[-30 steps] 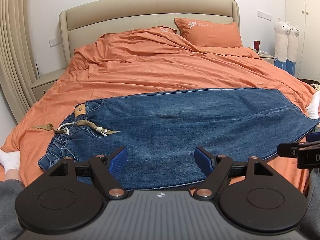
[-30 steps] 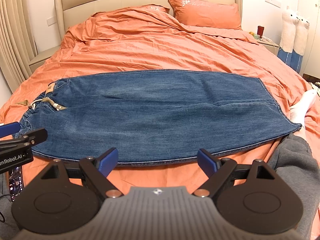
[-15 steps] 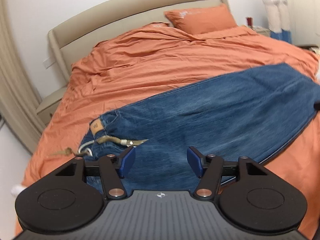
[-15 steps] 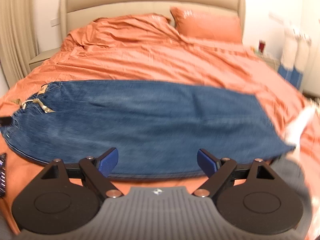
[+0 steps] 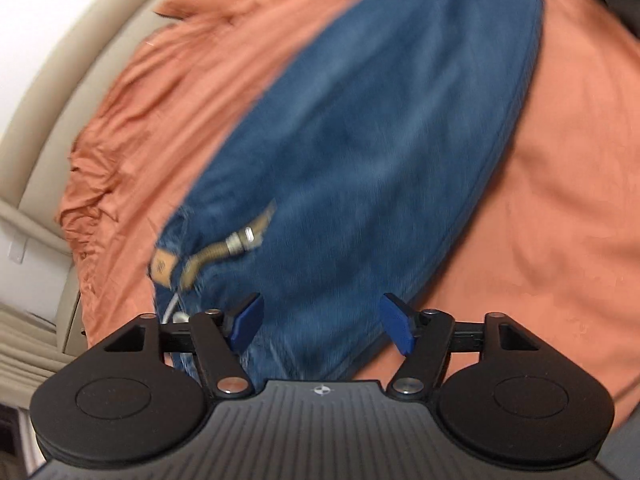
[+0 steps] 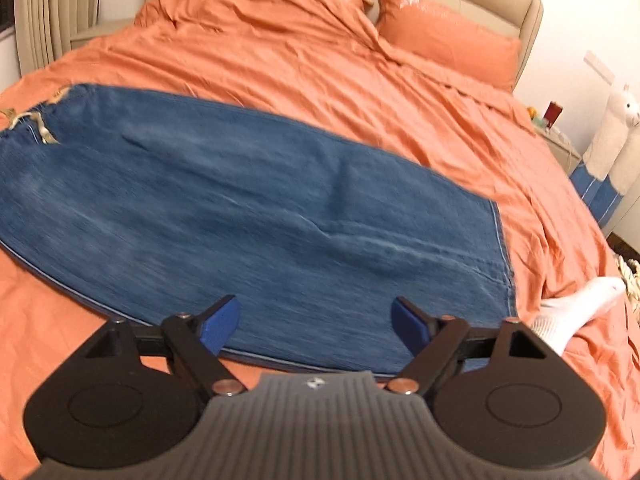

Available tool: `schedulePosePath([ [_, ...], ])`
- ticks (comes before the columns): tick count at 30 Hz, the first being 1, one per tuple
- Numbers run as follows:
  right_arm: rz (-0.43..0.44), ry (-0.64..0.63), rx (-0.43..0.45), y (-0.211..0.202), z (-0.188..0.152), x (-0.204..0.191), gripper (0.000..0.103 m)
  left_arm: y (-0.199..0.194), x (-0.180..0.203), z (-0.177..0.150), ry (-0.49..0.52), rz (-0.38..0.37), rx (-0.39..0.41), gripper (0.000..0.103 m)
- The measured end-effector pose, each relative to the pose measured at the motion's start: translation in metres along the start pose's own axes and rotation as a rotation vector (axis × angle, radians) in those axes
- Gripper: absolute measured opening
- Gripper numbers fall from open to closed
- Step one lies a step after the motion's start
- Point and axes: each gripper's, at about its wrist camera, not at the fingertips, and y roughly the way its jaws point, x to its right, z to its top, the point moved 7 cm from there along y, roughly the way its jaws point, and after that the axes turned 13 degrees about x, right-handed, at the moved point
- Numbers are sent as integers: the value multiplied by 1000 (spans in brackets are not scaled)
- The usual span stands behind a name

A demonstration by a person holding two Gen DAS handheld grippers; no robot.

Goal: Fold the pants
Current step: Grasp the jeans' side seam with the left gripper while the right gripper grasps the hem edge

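The left gripper (image 5: 322, 322) hangs over the waist end of the blue jeans (image 5: 360, 152), its jaws spread apart with nothing between them; the view is tilted and blurred. Just ahead of its left fingertip lie a tan drawstring (image 5: 224, 252) and a leather patch (image 5: 162, 268) at the waistband. The jeans lie flat, folded lengthwise, across the orange bedspread (image 6: 280, 48), running along the near edge of the bed from waistband at the left to hems at the right. The right gripper (image 6: 316, 326) hovers over the near seam toward the hem end, jaws also wide apart and empty. A white sock (image 6: 576, 308) rests on the bedspread just right of the hems. An orange pillow (image 6: 448, 36) sits at the headboard (image 6: 532, 4).
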Motion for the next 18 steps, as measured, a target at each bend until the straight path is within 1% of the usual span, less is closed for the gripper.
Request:
schedulePosePath([
  [2, -8, -19, -25, 7, -6, 14, 56, 10, 5, -16, 45, -27, -48, 79],
  [3, -15, -28, -37, 9, -9, 19, 53, 15, 8, -23, 77, -32, -67, 79],
  [4, -15, -35, -52, 12, -11, 25, 47, 20, 11, -30, 107, -32, -84, 79],
  [6, -9, -56, -72, 16, -16, 32, 45, 32, 15, -41, 156, -18, -120, 79],
  [10, 12, -153, -88, 11, -21, 41, 41, 48, 24, -49, 228, 36, -133, 77],
  [11, 19, -191, -90, 7, -22, 42, 41, 50, 26, -50, 250, 57, -133, 71],
  [12, 23, -228, -94, 4, -23, 45, 41, 52, 27, -49, 271, 89, -138, 54],
  [13, 27, -274, -103, 0, -25, 49, 39, 53, 28, -49, 283, 110, -142, 45],
  [14, 31, -301, -115, -4, -26, 54, 38, 53, 27, -47, 274, 118, -137, 31],
  [15, 35, -329, -131, -8, -29, 61, 38, 51, 25, -44, 246, 125, -131, 20],
  [16, 36, -352, -146, -10, -30, 67, 37, 48, 21, -41, 209, 140, -122, 17],
  [18, 33, -410, -180, -14, -36, 82, 37, 40, 6, -31, 114, 193, -90, 13],
])
